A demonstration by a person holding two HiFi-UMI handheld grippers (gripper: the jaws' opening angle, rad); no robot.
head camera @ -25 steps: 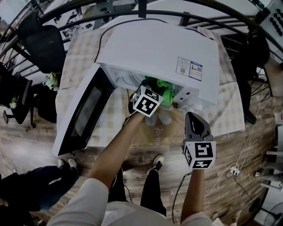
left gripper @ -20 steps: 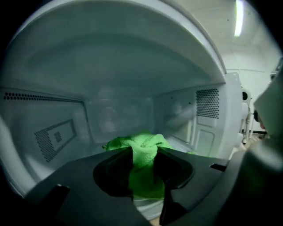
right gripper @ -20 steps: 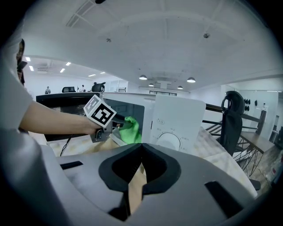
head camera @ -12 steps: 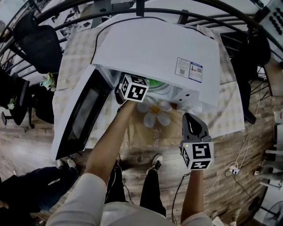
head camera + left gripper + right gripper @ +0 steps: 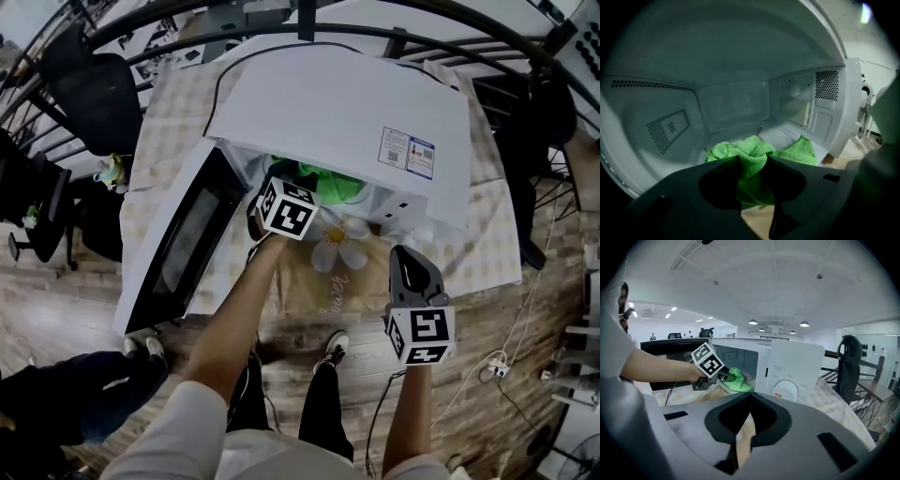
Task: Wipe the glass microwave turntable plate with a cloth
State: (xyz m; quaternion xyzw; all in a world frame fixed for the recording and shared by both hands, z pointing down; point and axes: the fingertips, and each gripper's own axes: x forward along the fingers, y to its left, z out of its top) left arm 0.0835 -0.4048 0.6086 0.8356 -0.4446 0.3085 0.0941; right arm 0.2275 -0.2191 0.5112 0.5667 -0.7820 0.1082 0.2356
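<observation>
The left tool (image 5: 752, 161) pinches the green cloth (image 5: 797, 151) inside the microwave (image 5: 337, 103), with what looks like the glass plate (image 5: 777, 135) just beyond at 12 o'clock. Pressing off-centre could tip that plate, and the bunched cloth could slip free. The right tool (image 5: 750, 397) hangs closed and empty at 5 o'clock.

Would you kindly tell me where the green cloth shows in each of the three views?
Head view: green cloth upper centre, in the open microwave.
Left gripper view: low centre, pinched between the jaws.
Right gripper view: left of centre, at the cavity opening.
Shared landmark: the white microwave.
</observation>
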